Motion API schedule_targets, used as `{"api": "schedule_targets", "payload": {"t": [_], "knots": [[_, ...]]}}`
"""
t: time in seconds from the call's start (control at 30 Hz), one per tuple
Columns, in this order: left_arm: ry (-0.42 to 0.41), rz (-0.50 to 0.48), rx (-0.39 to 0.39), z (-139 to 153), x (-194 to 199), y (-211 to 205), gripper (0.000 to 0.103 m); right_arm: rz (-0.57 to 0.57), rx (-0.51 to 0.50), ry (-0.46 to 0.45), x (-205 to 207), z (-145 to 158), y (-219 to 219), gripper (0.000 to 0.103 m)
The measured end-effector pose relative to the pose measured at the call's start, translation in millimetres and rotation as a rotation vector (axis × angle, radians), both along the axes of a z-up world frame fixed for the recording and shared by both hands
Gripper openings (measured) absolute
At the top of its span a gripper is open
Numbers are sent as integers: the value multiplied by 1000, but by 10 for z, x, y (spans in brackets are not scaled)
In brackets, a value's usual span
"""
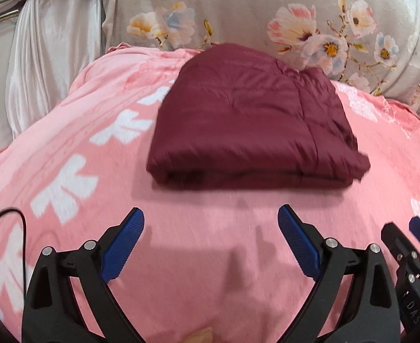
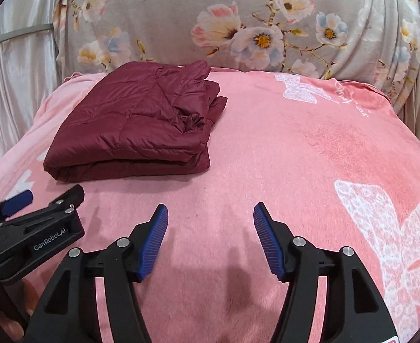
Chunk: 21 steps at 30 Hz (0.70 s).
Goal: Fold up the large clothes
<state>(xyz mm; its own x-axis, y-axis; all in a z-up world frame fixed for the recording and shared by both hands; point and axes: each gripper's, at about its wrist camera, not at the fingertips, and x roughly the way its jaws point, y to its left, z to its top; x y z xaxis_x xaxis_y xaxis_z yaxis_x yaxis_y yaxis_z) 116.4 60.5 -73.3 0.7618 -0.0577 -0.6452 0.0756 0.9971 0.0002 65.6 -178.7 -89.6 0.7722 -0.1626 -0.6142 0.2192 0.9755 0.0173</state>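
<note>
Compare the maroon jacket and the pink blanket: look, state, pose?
The maroon jacket is plain, quilted and shiny; the pink blanket is fuzzy with white butterfly prints. The jacket is folded into a compact stack of layers; the blanket lies spread flat. The jacket rests on top; the blanket lies beneath it. Neither is gripped: left gripper and right gripper are open.
</note>
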Motion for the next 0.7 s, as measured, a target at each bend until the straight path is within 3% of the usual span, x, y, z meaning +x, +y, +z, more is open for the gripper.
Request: {"api": "schedule_targets", "payload": {"t": [0.7], "knots": [[-58,19,47,16,-113,-58,92,-4,-44,-8,-16,-5,48,61]]}}
